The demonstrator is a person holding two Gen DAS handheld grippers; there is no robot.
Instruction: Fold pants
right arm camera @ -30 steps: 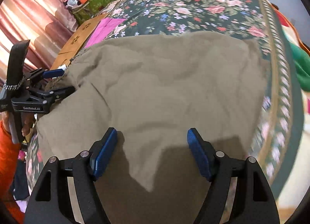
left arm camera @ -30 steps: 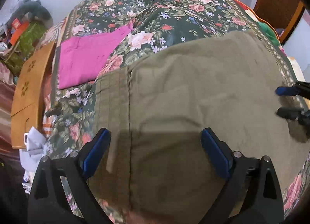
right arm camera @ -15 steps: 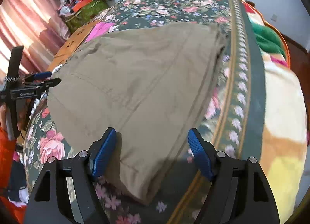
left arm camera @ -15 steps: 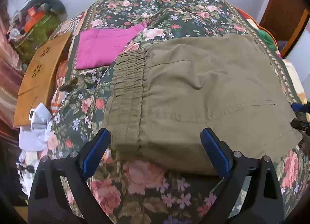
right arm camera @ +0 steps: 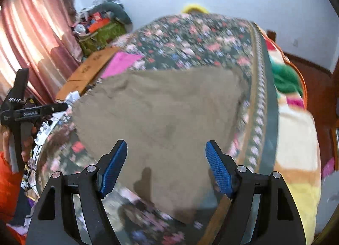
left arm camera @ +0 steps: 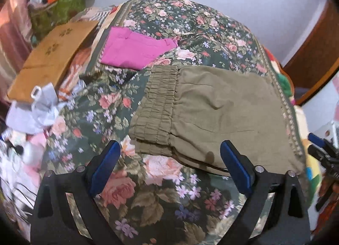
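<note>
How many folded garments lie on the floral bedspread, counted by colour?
Olive-green folded pants: 1
Magenta folded garment: 1
Total: 2

Black tool [left arm camera: 170, 167] — blue pads [left arm camera: 235, 167]

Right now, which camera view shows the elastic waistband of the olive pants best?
The left wrist view: the gathered waistband of the olive pants is sharp there. The right wrist view is motion-blurred; the pants show only as a smooth shape.
</note>
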